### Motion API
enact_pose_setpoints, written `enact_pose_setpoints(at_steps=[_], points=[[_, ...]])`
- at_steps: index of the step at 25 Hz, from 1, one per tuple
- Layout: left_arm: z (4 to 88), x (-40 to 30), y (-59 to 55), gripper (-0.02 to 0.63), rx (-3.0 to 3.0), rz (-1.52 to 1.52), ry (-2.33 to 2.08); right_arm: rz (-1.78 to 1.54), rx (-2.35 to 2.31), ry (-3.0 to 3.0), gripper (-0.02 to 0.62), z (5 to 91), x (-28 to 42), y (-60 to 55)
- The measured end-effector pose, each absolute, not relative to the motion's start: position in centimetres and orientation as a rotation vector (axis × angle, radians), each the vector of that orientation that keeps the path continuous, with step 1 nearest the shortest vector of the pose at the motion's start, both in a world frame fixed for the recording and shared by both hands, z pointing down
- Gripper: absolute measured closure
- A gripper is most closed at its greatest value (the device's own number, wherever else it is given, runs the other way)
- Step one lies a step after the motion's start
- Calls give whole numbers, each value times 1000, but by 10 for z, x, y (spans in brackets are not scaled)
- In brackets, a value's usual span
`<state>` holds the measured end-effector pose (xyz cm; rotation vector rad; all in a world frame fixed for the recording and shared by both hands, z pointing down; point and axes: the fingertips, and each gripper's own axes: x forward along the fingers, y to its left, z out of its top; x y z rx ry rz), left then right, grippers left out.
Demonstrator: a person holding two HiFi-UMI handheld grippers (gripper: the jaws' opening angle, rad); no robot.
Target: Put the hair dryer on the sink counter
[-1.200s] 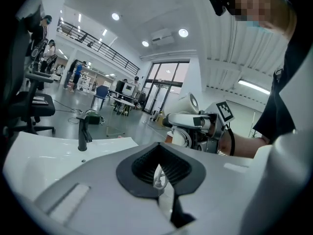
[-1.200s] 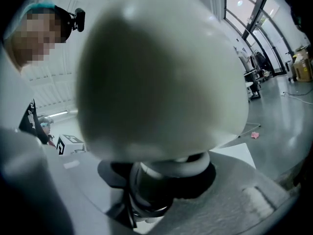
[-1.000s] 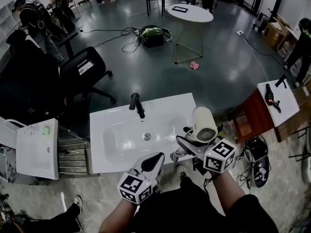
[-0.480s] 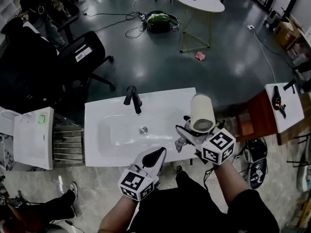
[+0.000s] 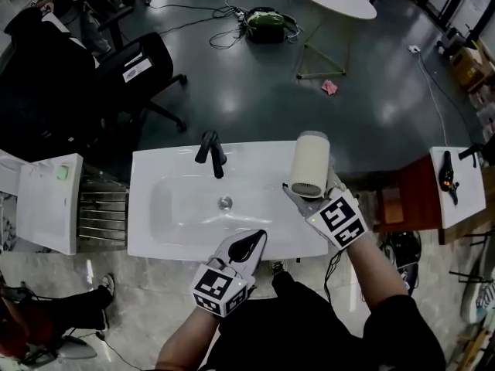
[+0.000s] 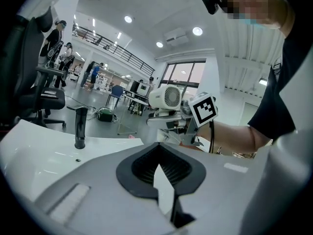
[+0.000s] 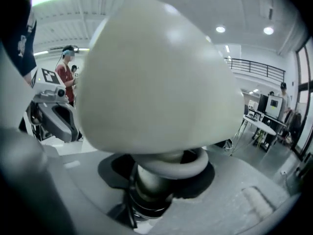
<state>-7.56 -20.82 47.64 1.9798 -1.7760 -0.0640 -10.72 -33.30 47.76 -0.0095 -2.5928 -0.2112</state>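
Note:
The cream hair dryer [image 5: 309,165] hangs over the right end of the white sink counter [image 5: 155,242], its barrel pointing away from me. My right gripper [image 5: 303,197] is shut on its handle, and the dryer's body [image 7: 156,82] fills the right gripper view above the clamped handle. Whether the dryer touches the counter I cannot tell. My left gripper [image 5: 249,247] hovers at the counter's front edge, jaws together with nothing between them. From the left gripper view [image 6: 161,175] the dryer's rear grille [image 6: 166,97] shows beyond the right gripper [image 6: 168,124].
A black faucet [image 5: 210,153] stands behind the basin and its drain [image 5: 225,203]. A white cabinet [image 5: 46,207] and a metal rack [image 5: 100,222] flank the counter's left. A black office chair [image 5: 131,83] stands beyond. A small white table [image 5: 456,180] is at the right.
The right gripper has carried the dryer from beside the counter's front right corner to over its right end and rolled it, so the barrel's side shows instead of the grille. The left gripper shifted slightly.

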Motion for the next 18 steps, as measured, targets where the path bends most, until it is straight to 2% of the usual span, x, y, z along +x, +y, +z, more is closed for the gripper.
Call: enact_pose_setpoints(at_steps=[10,18], points=[[492,-70,-225,603,1910,-70,-1815,-615,-143,-2320,410,530,-133,-357],[501,-66,-233,603,1837,-76,-1878,-730,-301,-2092,408,596,-151,-368]])
